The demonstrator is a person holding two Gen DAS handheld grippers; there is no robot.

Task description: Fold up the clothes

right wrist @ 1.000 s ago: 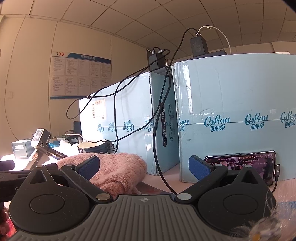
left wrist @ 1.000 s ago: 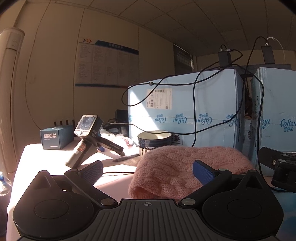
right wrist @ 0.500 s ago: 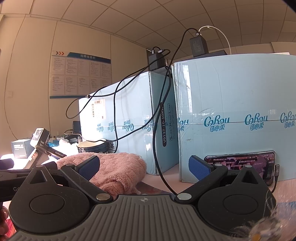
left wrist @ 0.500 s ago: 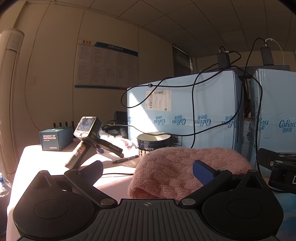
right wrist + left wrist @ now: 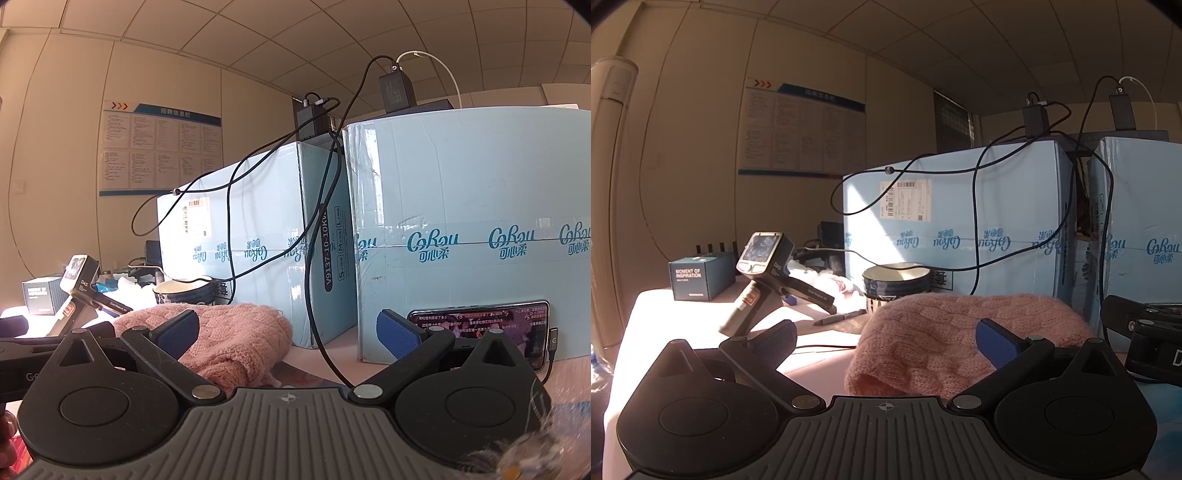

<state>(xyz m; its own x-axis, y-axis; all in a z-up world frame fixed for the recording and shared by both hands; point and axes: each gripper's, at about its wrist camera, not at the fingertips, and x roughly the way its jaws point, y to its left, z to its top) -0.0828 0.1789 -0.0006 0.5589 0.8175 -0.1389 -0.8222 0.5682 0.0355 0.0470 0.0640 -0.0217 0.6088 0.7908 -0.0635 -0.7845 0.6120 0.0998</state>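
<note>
A pink knitted garment [image 5: 945,332] lies bunched in a low heap on the table, in front of the blue cartons. My left gripper [image 5: 886,339] hovers just short of its near edge, open, with nothing between the blue pads. In the right wrist view the same pink knit [image 5: 236,343] sits left of centre, and my right gripper [image 5: 288,334] stands open to its right, its left pad in front of the knit. The knit's far side is hidden.
Two pale blue cartons [image 5: 960,225] [image 5: 476,229] stand close behind with black cables [image 5: 314,295] hanging over them. A bowl [image 5: 897,284], a pen [image 5: 840,318], a spare handheld gripper [image 5: 764,280] and a small dark box [image 5: 698,277] sit at the left. A phone [image 5: 480,325] leans on the right carton.
Both views are nearly the same. The left wrist view has shifted slightly; the knit and both grippers' jaws stand as before.
</note>
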